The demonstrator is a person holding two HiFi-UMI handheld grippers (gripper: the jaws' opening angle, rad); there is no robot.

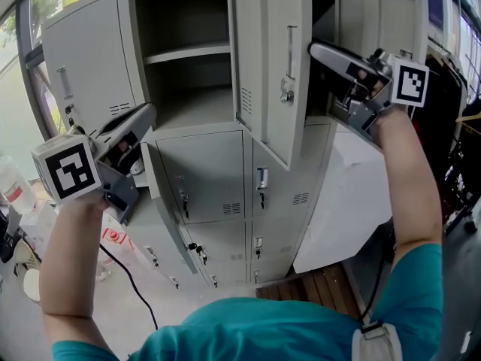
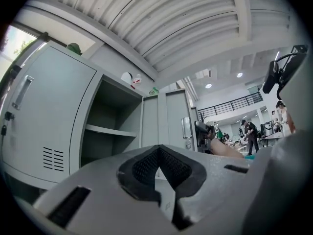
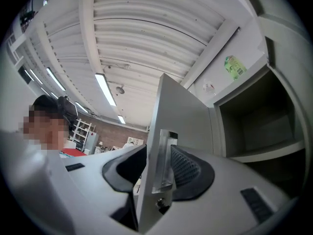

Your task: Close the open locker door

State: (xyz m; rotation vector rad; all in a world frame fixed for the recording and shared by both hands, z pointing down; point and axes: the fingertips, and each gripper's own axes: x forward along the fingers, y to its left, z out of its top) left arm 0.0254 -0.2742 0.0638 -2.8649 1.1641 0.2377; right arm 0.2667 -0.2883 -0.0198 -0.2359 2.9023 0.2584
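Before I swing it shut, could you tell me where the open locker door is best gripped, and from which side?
Grip the open locker door at its free vertical edge, beside the metal handle. The panel is thin and stands swung out, so jaws fit astride it when they come in edge-on, from the right in the head view. The right gripper straddles that edge there, which looks well placed.

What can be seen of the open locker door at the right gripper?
The open door is a grey sheet-metal panel in the top row, swung out toward the camera and hanging upright. Its face carries a slim vertical metal handle, a lock below it and vent slots. Its handle-side edge stands between the right gripper's pads; whether they press it is unclear.
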